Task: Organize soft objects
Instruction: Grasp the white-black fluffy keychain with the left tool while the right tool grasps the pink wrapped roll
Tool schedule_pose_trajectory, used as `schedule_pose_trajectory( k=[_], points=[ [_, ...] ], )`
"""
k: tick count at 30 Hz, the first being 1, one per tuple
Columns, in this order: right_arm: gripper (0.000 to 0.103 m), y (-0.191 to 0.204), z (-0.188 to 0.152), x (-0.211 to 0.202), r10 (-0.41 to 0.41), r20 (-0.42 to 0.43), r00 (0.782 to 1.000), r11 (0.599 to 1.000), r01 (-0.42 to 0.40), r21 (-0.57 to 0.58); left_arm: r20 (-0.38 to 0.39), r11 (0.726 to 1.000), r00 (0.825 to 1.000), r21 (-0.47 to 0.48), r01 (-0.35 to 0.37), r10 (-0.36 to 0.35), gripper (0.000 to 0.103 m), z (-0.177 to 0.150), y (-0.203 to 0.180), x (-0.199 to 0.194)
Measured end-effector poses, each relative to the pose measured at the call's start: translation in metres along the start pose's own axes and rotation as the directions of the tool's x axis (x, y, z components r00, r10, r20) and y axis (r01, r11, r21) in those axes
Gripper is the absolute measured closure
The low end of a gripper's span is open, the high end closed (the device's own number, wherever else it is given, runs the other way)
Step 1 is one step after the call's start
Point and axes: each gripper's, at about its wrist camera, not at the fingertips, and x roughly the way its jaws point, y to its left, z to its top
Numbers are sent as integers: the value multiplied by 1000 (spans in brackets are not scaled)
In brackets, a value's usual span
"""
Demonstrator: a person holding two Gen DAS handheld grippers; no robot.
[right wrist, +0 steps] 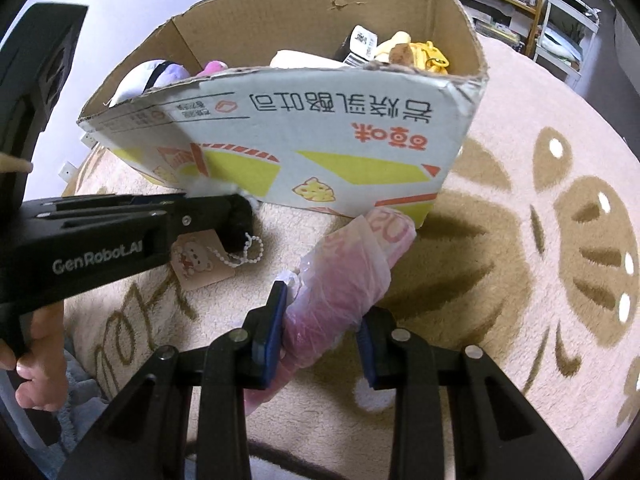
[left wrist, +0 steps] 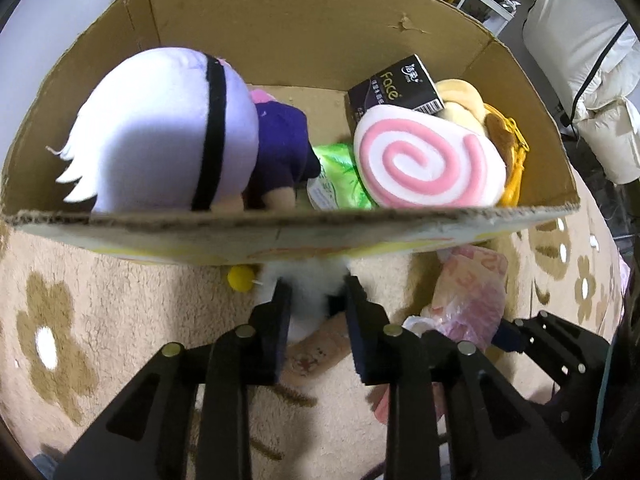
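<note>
Your left gripper [left wrist: 316, 300] is clamped on a white fluffy toy [left wrist: 308, 280] just outside the cardboard box [left wrist: 280, 224], ready to lift in. Your right gripper's [right wrist: 322, 332] fingers straddle a plastic-wrapped pink bundle [right wrist: 344, 276] on the rug [right wrist: 520, 280]; whether they pinch it, I cannot tell.

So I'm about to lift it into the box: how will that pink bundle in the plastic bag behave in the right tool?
The pink bundle will probably squash and sag, since it looks like rolled soft stuff. Its loose, crinkled plastic wrap may slip in the right tool.
</note>
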Motion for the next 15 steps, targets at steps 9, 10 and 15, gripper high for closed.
schedule_pose_trajectory(
  k=[9,10,15],
  points=[
    [69,4,0,0,2,-7,1000,1000,-2,-6,-7,999,999,-15,-32,32,59,5,-13,17],
    [69,3,0,2,3,-9,1000,1000,-3,-5,-11,999,1000,-19,-29,29,59,5,-16,20],
    [69,-1,1,5,12,-18,1000,1000,-12,8,-23,999,999,-22,-34,34,59,5,-20,25]
  ],
)
